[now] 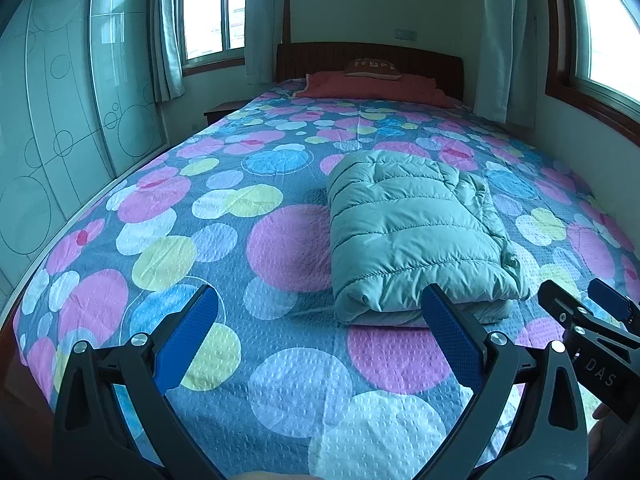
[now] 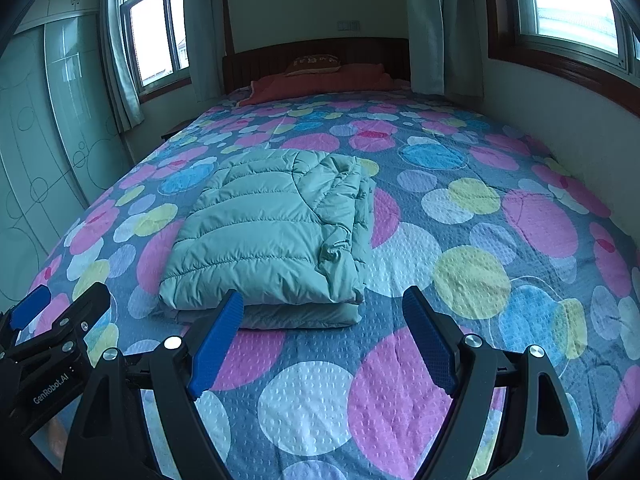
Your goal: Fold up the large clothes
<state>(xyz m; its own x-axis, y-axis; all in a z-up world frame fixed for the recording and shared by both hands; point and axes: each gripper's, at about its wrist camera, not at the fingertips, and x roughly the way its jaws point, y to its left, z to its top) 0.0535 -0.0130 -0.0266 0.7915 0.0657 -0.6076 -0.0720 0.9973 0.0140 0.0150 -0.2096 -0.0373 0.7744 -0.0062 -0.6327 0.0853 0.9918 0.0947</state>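
While agape, both tongs [image 1: 320,304] [image 2: 322,308] empty.

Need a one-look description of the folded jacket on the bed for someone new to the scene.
Start at the big bed with the circle-patterned spread. Near its foot, just ahead of both open grippers, lies the pale green puffer jacket, folded into a thick rectangle. It is the only plain, quilted item there; the pillow sits far off at the headboard.

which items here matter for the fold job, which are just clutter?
Job:
puffer jacket, folded on the bedspread
left gripper, open
right gripper, open

Lying about:
pillow
red blanket at the headboard
curtains
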